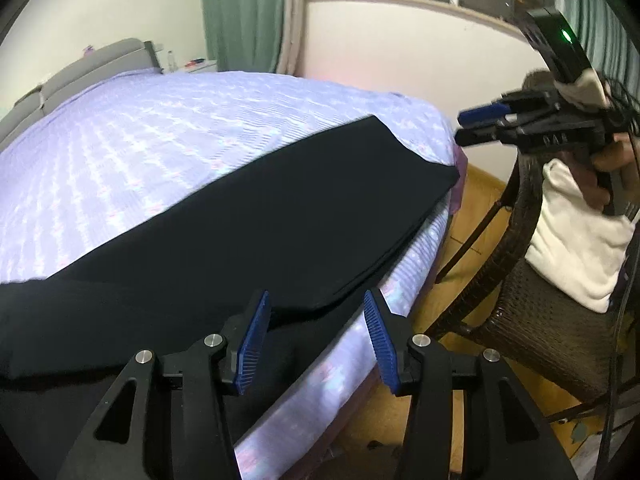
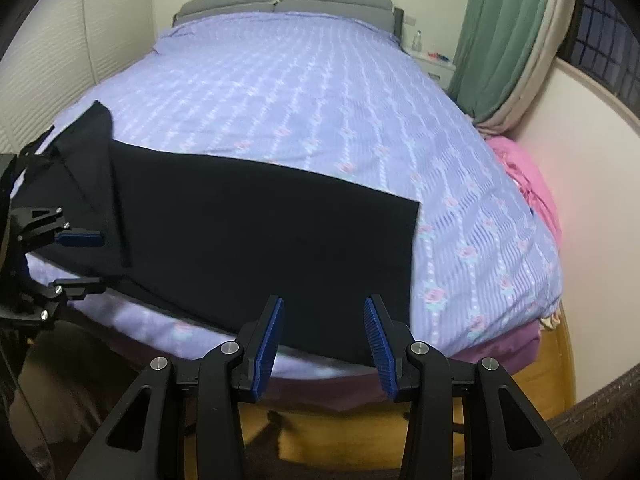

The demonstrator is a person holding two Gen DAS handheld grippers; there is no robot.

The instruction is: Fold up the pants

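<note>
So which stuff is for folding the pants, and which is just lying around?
For the job:
black pants
bed
left gripper, open
right gripper, open

Just lying about:
wicker chair
pink cloth
green curtain
bottle

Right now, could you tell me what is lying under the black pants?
The black pants lie flat on the purple flowered bedspread, near the bed's front edge. Whether anything else sits beneath them cannot be seen, because the fabric covers that patch.
</note>
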